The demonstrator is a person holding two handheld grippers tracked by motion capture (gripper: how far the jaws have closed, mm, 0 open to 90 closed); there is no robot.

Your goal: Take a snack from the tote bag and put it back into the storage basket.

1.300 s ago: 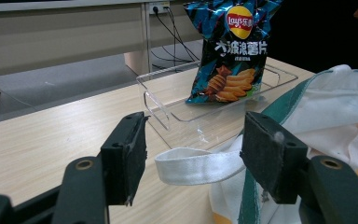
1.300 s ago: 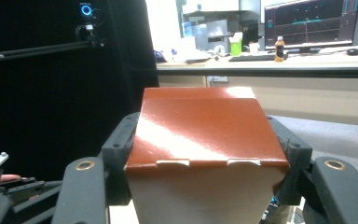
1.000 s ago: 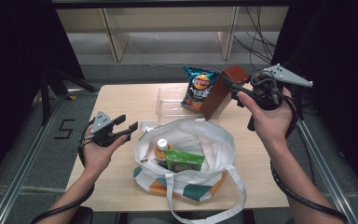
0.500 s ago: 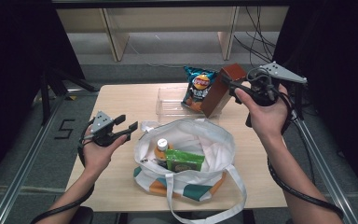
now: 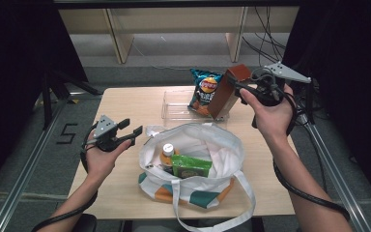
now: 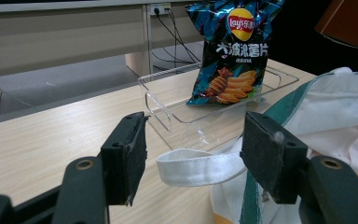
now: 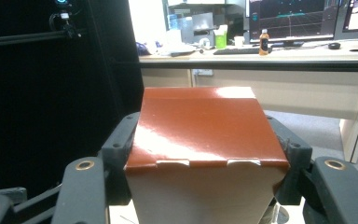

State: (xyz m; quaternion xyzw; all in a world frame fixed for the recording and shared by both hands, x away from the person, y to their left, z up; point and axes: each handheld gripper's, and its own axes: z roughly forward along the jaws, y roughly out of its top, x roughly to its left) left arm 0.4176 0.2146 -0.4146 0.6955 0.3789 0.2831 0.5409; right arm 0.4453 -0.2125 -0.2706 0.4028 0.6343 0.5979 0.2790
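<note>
A clear plastic tray [image 5: 176, 104] lies at twelve o'clock on the tabletop [image 5: 125, 104], and a blue chip bag [image 5: 205, 92] stands upright at its right end. A white tote bag [image 5: 207, 145] with green and orange trim sits at six o'clock, mouth open, holding a bottle [image 5: 166, 153] and a green packet [image 5: 190, 166]. Its strap [image 6: 196, 166] lies flat on the wood, just beside the tray.

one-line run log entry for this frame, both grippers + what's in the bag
right gripper: shut on brown box, tilted above clear tray | left gripper: open, beside tote bag, strap between jaws | bag: bottle, green packet
</note>
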